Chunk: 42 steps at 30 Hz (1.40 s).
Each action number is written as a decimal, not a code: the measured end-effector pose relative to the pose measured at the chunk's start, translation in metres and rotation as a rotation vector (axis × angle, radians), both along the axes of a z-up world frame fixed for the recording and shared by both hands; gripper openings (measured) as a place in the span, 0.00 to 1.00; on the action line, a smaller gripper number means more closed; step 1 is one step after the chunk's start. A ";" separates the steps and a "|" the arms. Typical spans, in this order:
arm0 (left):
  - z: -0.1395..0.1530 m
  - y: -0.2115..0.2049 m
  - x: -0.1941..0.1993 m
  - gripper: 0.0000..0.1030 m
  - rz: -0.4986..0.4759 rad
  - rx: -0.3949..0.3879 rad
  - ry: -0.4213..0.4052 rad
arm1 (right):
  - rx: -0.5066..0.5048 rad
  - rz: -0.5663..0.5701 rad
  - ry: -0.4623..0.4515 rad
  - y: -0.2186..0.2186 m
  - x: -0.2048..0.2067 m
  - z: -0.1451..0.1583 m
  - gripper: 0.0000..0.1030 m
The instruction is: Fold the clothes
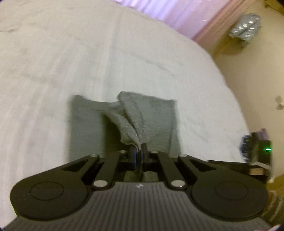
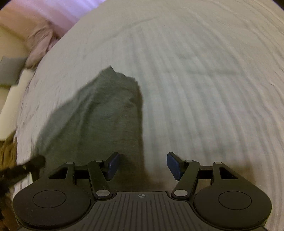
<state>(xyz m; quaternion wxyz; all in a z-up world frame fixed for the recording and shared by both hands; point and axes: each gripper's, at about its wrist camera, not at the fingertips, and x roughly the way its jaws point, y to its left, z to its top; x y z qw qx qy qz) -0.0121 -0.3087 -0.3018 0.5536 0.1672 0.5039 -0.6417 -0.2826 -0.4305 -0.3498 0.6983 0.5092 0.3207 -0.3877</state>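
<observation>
Nearest the left wrist camera, the left gripper (image 1: 139, 148) had its jaws pressed together on a bunched corner of the grey towel (image 1: 152, 120), a ridge of terry fabric rising from the pinch and fanning away from the fingers. The remainder of the towel lay flat as a roughly rectangular patch on the white bedsheet (image 1: 88, 58), directly ahead of the gripper and near the bed's close edge. In the right wrist view the right gripper (image 2: 142, 166) stood with its jaws spread wide, blue pads (image 2: 173, 165) facing each other with nothing between them; it hovered just above the sheet at the towel's near right edge, the left finger over grey fabric, the right finger over bare sheet. From this side the towel appeared as a draped, tapering mass peaking towards the far end. Both frames were motion-blurred. A pink curtain (image 1: 170, 14) hung beyond the bed's far edge. A device with a green light (image 1: 267, 149) showed at the right margin of the left view.
</observation>
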 end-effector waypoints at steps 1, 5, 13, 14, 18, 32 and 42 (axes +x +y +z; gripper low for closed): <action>-0.015 0.001 0.011 0.04 0.032 0.049 0.019 | -0.008 0.023 0.013 0.002 0.010 -0.002 0.61; -0.062 0.012 0.042 0.08 0.166 0.132 0.184 | -0.027 0.056 0.053 0.008 0.023 -0.005 0.62; -0.038 0.025 0.049 0.03 0.112 0.056 0.113 | -0.062 0.109 0.104 0.012 0.042 -0.007 0.62; -0.046 0.025 0.050 0.04 0.113 0.087 0.093 | -0.062 0.112 0.110 0.011 0.044 -0.007 0.62; -0.066 0.018 0.062 0.10 0.123 0.139 0.156 | -0.065 0.094 0.114 0.002 0.044 -0.007 0.62; -0.074 -0.039 0.087 0.01 0.093 0.005 0.268 | -0.078 0.000 0.056 -0.044 0.049 -0.009 0.62; -0.070 -0.015 0.075 0.01 0.084 -0.116 0.108 | -0.180 0.070 0.073 -0.045 0.083 -0.019 0.61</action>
